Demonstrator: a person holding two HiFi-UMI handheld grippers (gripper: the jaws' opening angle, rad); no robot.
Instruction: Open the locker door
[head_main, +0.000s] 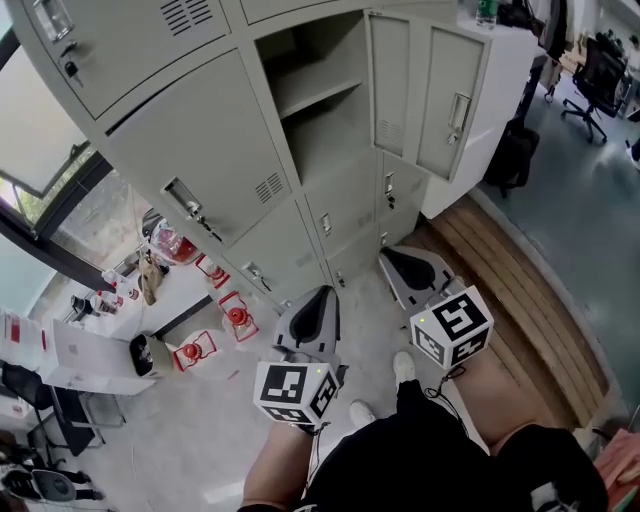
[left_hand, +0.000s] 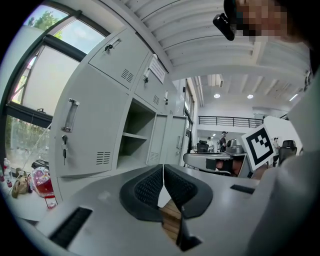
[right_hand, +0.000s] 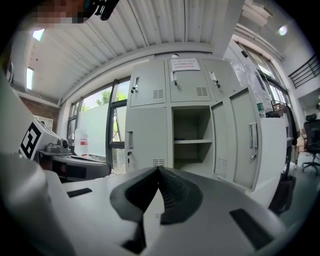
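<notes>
Locker door in pale grey sheet steel (head_main: 390, 85) stands swung out to the right of its open compartment (head_main: 322, 140), so the bare shelf (head_main: 318, 95) inside shows plainly; by my reading, the opening is already done. Your left gripper (head_main: 322, 296) hangs low by your waist, jaws clenched together on nothing; your right gripper (head_main: 392, 258) sits near it, pads pressed tight, empty too. Both point at the lockers from well apart, likely parked there because no handle needs holding. Watch the edges: the door's free side juts out on your right, above the brown slatted wooden platform (head_main: 520, 270); the closed grey door with the silvery handle (head_main: 215, 150) on your left lies flush. Open floor runs between your feet and the lockers, so either arm has room to rise straight.
</notes>
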